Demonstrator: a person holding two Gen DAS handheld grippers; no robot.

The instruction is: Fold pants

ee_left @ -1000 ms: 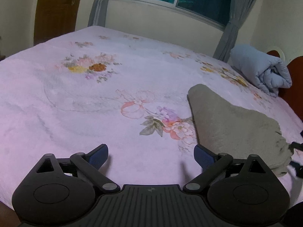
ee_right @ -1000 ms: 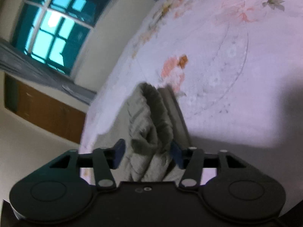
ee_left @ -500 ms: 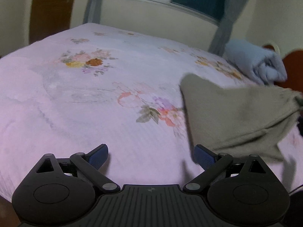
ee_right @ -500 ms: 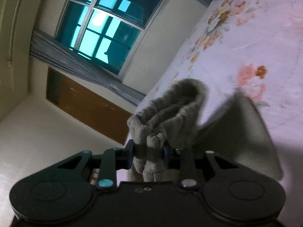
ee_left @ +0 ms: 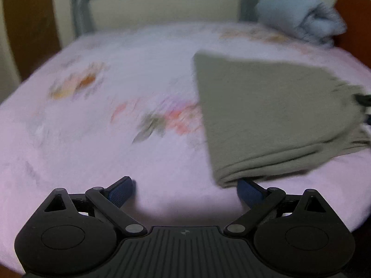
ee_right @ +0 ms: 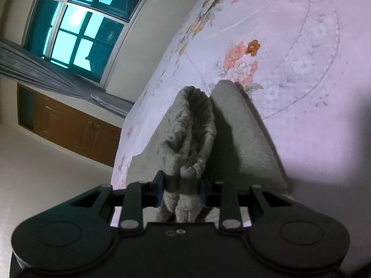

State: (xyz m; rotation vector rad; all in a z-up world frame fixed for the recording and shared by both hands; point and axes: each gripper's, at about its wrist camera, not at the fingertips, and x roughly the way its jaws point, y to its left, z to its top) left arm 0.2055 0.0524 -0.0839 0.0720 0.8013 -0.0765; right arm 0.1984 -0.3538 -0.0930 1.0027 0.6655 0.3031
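The grey-green pants [ee_left: 266, 115] lie folded in layers on the pink floral bed [ee_left: 116, 115], at the right of the left wrist view. My left gripper [ee_left: 185, 191] is open and empty, low over the bed, its right fingertip [ee_left: 249, 188] just under the pants' near folded corner. My right gripper [ee_right: 182, 191] is shut on the bunched end of the pants [ee_right: 187, 143]. It holds that end up while the rest of the pants [ee_right: 243, 139] slopes down to the bed [ee_right: 313, 69].
A rolled blue-grey blanket [ee_left: 299, 20] lies at the far right of the bed by a wooden headboard [ee_left: 354, 11]. A window [ee_right: 76, 25] with grey curtains [ee_right: 34, 69] and a brown door [ee_right: 69, 125] stand beyond the bed.
My right gripper closed on the bunched end of the pants and raised it. The pants shifted closer to my left gripper. The left view swung and is blurred.
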